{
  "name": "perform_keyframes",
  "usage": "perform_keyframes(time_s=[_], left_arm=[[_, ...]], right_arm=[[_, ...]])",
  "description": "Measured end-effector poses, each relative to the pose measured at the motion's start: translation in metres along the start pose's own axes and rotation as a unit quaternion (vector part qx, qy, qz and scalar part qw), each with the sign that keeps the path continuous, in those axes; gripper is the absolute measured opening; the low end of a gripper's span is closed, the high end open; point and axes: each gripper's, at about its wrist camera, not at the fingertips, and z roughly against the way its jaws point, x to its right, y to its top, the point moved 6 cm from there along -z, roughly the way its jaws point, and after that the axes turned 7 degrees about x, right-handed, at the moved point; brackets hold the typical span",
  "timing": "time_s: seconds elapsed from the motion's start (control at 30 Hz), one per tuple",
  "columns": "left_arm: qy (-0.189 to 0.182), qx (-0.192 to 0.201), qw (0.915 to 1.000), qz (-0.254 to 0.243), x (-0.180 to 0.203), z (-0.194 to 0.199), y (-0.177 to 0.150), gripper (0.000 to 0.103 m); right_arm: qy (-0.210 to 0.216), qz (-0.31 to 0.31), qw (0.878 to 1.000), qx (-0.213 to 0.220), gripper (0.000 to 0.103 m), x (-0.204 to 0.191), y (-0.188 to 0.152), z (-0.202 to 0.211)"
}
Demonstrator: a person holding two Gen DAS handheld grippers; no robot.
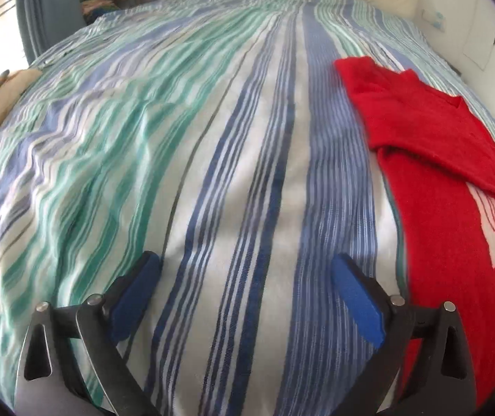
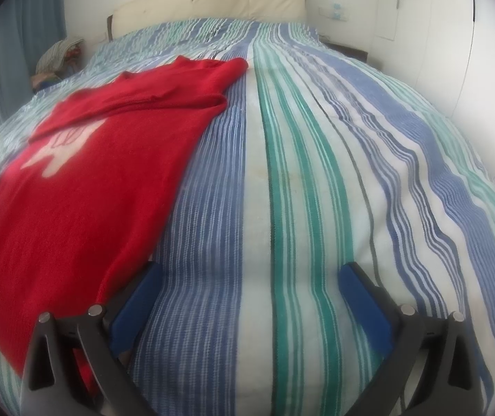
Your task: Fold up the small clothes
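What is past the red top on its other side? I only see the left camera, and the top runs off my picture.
Observer: More striped bedspread lies there, with the right gripper open above it, holding nothing.
Operator: Is that gripper touching the red top?
Observer: Its finger on the top's side sits right by the bottom corner of the top; I cannot tell if they touch.
Operator: Is the other sleeve folded too?
Observer: Yes, a sleeve is laid across the chest, over the upper part of the white picture.
Operator: What is at the far end of the bed?
Observer: A cream padded headboard against the wall.
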Motion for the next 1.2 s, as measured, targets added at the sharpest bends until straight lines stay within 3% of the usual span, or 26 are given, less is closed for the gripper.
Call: perform_keyframes(time_s=[0.07,0.17,1.2], left_arm=[[-0.01,0.021,0.9996,0.012,-0.0018,0.002,-0.0023,0.102],[0.006,0.013,0.9999,-0.003,0.0029,-0.001,-0.0014,0.103],[0.001,0.029,0.9996,-0.002,0.0012,0.0014,-0.0043,0.102]], right_arm=[[-0.001,0.0,1.0,0.003,0.102,0.0002,0.0001,0.0],[-0.003,0.001,1.0,0.005,0.102,0.0002,0.0001,0.0008],[-0.006,0.001,1.0,0.005,0.102,-0.0006,-0.001,0.0012]])
